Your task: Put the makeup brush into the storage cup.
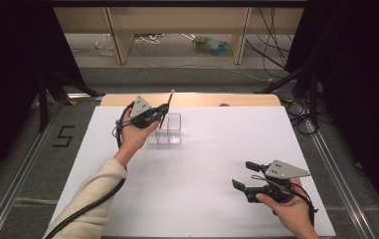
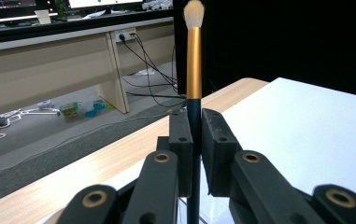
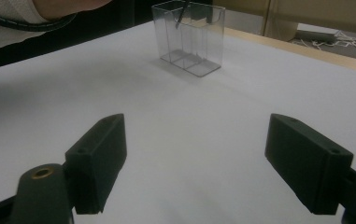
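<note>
The makeup brush (image 2: 194, 70) stands upright in the left gripper (image 1: 161, 112), clamped by its dark handle between the closed jaws, bristles up, with its lower end dipping into the clear organizer (image 1: 169, 130) at the far left of the white tabletop (image 1: 202, 164). In the right gripper view the handle tip shows inside the organizer's back compartment, though whether it touches the floor of the box I cannot tell.

The likeliest trouble, as I judge it, is the brush catching a thin divider wall on the way down: a tilted handle could lever the light plastic box over or skate it toward the wooden far edge just behind it. Letting go too high could let the brush topple against the rim (top-heavy, with the gold ferrule well above the grip).

Around the organizer there is plenty of bare room on the near side and to the right. The right gripper (image 1: 244, 175) hovers well apart from the organizer near the front right corner, jaws spread wide and holding nothing, free to come in and steady the box.
</note>
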Tool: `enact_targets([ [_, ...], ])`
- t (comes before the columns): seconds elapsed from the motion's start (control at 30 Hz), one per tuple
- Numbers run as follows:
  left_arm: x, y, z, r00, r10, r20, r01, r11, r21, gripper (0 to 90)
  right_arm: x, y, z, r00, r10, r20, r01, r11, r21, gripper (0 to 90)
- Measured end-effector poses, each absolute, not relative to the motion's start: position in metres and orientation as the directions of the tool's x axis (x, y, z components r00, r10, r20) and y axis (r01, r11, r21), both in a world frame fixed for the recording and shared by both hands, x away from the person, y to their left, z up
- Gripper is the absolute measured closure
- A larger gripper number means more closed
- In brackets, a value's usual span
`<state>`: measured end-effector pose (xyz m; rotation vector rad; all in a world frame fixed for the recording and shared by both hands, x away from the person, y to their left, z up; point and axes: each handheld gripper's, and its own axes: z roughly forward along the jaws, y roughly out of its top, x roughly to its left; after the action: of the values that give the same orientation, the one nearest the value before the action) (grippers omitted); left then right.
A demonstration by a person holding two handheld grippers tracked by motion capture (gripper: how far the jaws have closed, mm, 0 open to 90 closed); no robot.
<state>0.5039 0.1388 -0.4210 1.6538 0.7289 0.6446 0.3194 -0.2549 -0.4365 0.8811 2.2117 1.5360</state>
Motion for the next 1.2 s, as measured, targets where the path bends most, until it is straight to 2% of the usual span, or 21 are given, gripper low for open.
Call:
enact_targets([
  [0.17, 0.5037, 0.1388, -0.4213, 0.655, 0.755, 0.029, 0.126, -0.146, 0.981, 83.0, 0.3199, -0.2563, -0.4358, -0.761, 0.646, 0.063, 0.291, 0.253, 0.922, 21.8],
  [0.23, 0.5036, 0.139, -0.4213, 0.655, 0.755, 0.028, 0.127, -0.146, 0.981, 83.0, 0.3194, -0.2549, -0.4365, -0.764, 0.638, 0.093, 0.31, 0.237, 0.921, 21.9],
  [0.3, 0.5034, 0.139, -0.4213, 0.655, 0.755, 0.028, 0.126, -0.147, 0.981, 83.0, 0.3198, -0.2562, -0.4358, -0.761, 0.646, 0.063, 0.292, 0.254, 0.922, 21.8],
  [0.67, 0.5026, 0.1403, -0.4225, 0.654, 0.756, 0.033, 0.132, -0.157, 0.979, 83.0, 0.3196, -0.2566, -0.4355, -0.761, 0.645, 0.064, 0.293, 0.255, 0.921, 21.8],
  [0.7, 0.5027, 0.1404, -0.4227, 0.654, 0.756, 0.031, 0.133, -0.155, 0.979, 83.0, 0.3183, -0.2574, -0.4342, -0.759, 0.647, 0.073, 0.318, 0.269, 0.909, 21.8],
  [1.2, 0.5021, 0.1426, -0.4248, 0.65, 0.76, 0.027, 0.142, -0.156, 0.977, 83.0, 0.3195, -0.2565, -0.4354, -0.761, 0.645, 0.063, 0.293, 0.255, 0.921, 21.8],
])
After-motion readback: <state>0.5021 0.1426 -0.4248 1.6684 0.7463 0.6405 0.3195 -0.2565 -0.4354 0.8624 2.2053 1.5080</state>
